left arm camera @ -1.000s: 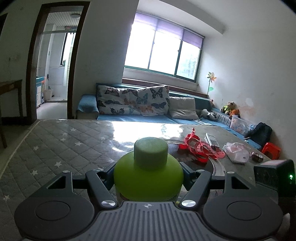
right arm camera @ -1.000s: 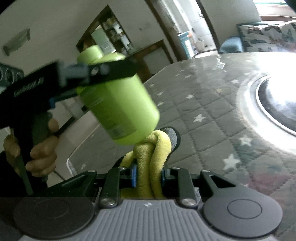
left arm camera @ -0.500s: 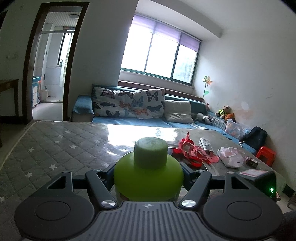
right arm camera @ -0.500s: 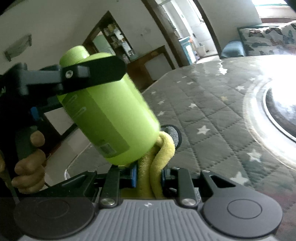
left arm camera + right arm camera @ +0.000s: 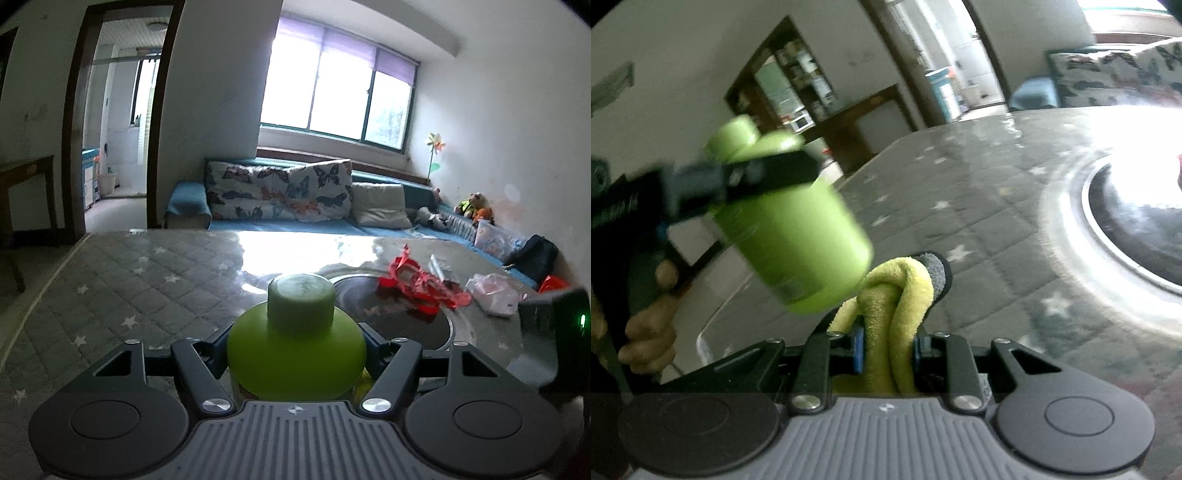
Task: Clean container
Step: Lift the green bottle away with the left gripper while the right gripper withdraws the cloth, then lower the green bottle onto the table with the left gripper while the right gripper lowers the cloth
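A lime-green bottle-shaped container (image 5: pixel 295 354) with a paler green cap (image 5: pixel 301 301) is clamped between the fingers of my left gripper (image 5: pixel 295 350), held above the table. From the right wrist view the same container (image 5: pixel 798 243) hangs tilted and motion-blurred at the left, with the left gripper's black finger (image 5: pixel 757 181) across it and a hand (image 5: pixel 646 321) on the handle. My right gripper (image 5: pixel 888 350) is shut on a folded yellow cloth (image 5: pixel 897 291), whose top touches the container's lower edge.
The table (image 5: pixel 129 280) wears a grey quilted cover with white stars under glass, with a dark round inset (image 5: pixel 391 317). Red wrapping (image 5: pixel 417 288), a small box (image 5: pixel 441 267) and a white plastic bag (image 5: pixel 491 293) lie at its far right. A blue sofa (image 5: pixel 295 206) stands behind.
The container has swung about in the right wrist view, first nearer and lower, now back up to the left and blurred. The cloth stays clamped below it. Both grips are unchanged.
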`<state>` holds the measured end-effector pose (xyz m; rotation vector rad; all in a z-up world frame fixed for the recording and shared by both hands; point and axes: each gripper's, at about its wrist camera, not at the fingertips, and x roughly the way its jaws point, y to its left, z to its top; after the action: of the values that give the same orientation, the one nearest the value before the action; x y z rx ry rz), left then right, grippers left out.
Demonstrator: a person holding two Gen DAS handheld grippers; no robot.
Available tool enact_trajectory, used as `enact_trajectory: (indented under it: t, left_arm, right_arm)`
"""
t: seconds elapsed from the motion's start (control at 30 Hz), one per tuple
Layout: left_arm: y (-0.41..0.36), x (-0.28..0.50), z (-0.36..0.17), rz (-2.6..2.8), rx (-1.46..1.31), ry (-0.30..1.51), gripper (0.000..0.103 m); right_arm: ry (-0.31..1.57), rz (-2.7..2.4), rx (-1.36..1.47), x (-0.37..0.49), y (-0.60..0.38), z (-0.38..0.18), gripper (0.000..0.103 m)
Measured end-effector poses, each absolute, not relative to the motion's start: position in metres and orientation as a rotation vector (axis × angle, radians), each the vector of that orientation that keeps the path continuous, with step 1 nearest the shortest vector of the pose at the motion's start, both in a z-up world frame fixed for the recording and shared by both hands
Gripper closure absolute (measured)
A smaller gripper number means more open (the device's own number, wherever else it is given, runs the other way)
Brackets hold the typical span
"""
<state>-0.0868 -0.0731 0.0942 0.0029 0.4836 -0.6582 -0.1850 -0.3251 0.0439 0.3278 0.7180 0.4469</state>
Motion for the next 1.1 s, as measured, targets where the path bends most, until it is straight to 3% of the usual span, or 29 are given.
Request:
enact_trajectory:
  t: [0.6, 1.1]
  left_arm:
    - [-0.076, -0.052, 0.057, -0.605, -0.024, 0.561, 0.032]
    - [-0.084, -0.055, 0.056, -0.593, -0.011, 0.554, 0.031]
  right_arm:
    - [0.699, 0.344, 0.306, -0.111, -0.337, 0.046, 0.08]
    - [0.708, 0.323, 0.23, -0.109, -0.327, 0.045, 0.078]
